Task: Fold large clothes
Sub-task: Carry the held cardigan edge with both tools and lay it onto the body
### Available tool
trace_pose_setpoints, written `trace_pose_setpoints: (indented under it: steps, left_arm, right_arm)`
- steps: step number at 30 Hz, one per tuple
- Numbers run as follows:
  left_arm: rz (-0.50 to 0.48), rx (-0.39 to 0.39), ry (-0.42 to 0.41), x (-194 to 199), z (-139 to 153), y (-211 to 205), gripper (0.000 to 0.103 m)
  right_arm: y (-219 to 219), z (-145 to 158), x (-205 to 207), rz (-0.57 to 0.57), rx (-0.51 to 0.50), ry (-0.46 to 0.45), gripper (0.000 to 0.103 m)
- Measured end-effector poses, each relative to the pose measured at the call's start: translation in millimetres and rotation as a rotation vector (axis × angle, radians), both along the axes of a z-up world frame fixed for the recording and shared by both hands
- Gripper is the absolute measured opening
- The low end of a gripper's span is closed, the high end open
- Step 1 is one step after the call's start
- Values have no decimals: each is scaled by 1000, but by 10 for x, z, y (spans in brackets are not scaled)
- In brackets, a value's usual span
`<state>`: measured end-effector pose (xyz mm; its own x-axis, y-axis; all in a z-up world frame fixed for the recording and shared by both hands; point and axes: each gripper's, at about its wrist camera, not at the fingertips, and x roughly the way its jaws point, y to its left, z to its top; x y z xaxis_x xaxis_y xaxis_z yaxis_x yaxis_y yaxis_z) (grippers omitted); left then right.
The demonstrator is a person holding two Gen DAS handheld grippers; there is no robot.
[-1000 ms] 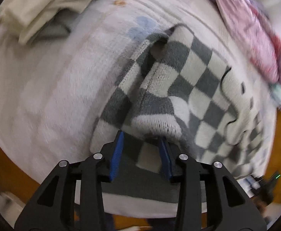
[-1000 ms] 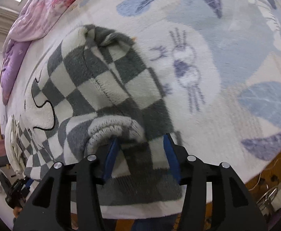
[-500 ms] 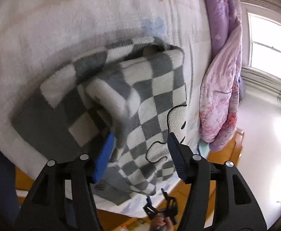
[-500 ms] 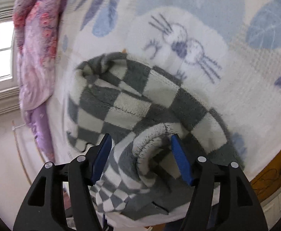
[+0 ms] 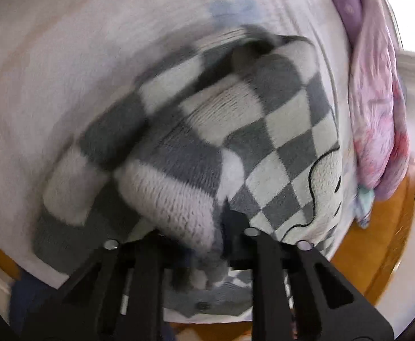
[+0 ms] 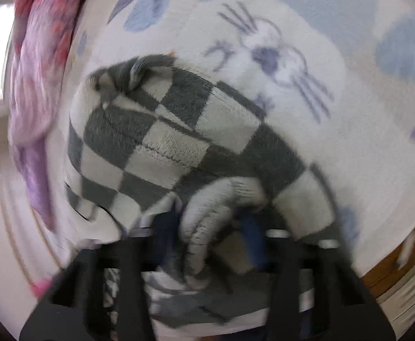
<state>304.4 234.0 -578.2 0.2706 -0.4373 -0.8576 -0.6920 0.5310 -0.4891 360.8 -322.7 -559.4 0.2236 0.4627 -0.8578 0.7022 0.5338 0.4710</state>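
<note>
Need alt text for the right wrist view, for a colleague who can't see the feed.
The right gripper holds a bunched ribbed cuff of a grey-and-white checked sweater between its blue fingers. The sweater lies folded on a pale blanket with a rabbit face, a pink floral quilt at left. The picture is motion-blurred.

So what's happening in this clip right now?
A person is folding a grey-and-white checkered knit sweater on a fluffy white rabbit-print blanket. The left tool and right tool each have a ribbed sweater edge between their fingers, lifting it over the body. The frames are motion-blurred. A pink floral quilt lies alongside.
</note>
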Motion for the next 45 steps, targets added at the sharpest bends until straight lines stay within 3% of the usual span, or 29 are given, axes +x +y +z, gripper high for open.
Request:
trace_pose_setpoints:
  steps: [3,6,10,13,16,17,19,21,26,28,30,32,37,39,40,41,42,43,45]
  left_arm:
    - [-9,-20,-60,-59,136,84,13]
    - [15,-41,-59,-281,132,244,13]
    - [-7,-22,16,-473,-88,269,13]
    - [1,-1,39,-510,-214,209,13]
    - [-7,32,58,-494,-125,122,37]
    - [-9,32,80,-508,-64,67,62]
    - [3,24,66,-539,71,-75,68]
    - [-18,40,104,-609,184,-241,74]
    - [-41,-12,227,-678,82,-690,74]
    - [-44,-22,307,-668,-59,-813,74]
    - [-15,-83,344,-644,-180,-907,74]
    - [-35,-84,379,-562,-291,-971,74]
    - [-8,-95,444,-390,-487,-922,73]
    - [2,-106,437,-382,-489,-898,58]
    - [-4,-104,430,-397,-475,-862,53]
    - [-6,-110,416,-409,-442,-842,40]
    - [-4,-119,401,-414,-415,-817,29]
    - [-5,-129,378,-411,-376,-798,24]
    - [-3,-138,308,-401,-259,-741,14]
  right_arm:
    - [-89,173,-49,14,25,-44,17]
    - [-214,222,-246,0,50,-62,16]
    - [-170,-72,-438,42,3,16,16]
    - [-121,-260,-486,-53,28,38,21]
    - [-65,-148,-508,-102,6,60,33]
    - [-20,-51,-513,-102,-9,62,42]
    - [69,92,-538,-108,-33,77,56]
    - [225,145,-579,-111,-10,111,58]
    - [818,-17,-759,-89,178,245,59]
    - [1022,-95,-752,-86,200,281,59]
    - [1156,-180,-751,-114,221,307,59]
    - [1248,-261,-718,-122,211,336,59]
    - [1286,-387,-628,-121,216,320,59]
    - [1282,-402,-595,-115,220,304,50]
    - [1265,-393,-599,-122,232,283,38]
    - [1211,-381,-625,-123,244,264,25]
    - [1185,-346,-618,-119,261,229,20]
    - [1158,-294,-601,-115,275,187,12]
    - [1115,-185,-536,-108,304,83,11]
